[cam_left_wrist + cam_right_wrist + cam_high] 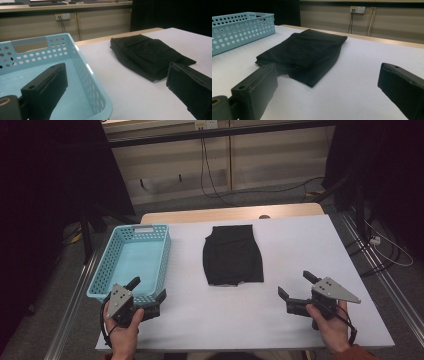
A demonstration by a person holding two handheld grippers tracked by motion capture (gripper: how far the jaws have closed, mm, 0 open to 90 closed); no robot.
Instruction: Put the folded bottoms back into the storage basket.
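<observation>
A folded black garment (pixel 232 256) lies flat in the middle of the white table (pixel 300 245). It shows ahead of both grippers as a dark folded cloth (pixel 147 56) (pixel 305 53). A light blue perforated basket (pixel 132 260) stands at the table's left side, with nothing inside. My left gripper (pixel 148 290) is held at the basket's near corner, open, one jaw over the basket's rim (pixel 97 97). My right gripper (pixel 298 285) hovers near the front right of the table, open with nothing between its jaws, a short way right of the garment.
The table's wooden far edge (pixel 230 213) borders a floor with cables (pixel 210 180) and a wall with a power socket (pixel 358 9). Dark curtains hang at both sides. Metal rails (pixel 385 280) run along the table's right side.
</observation>
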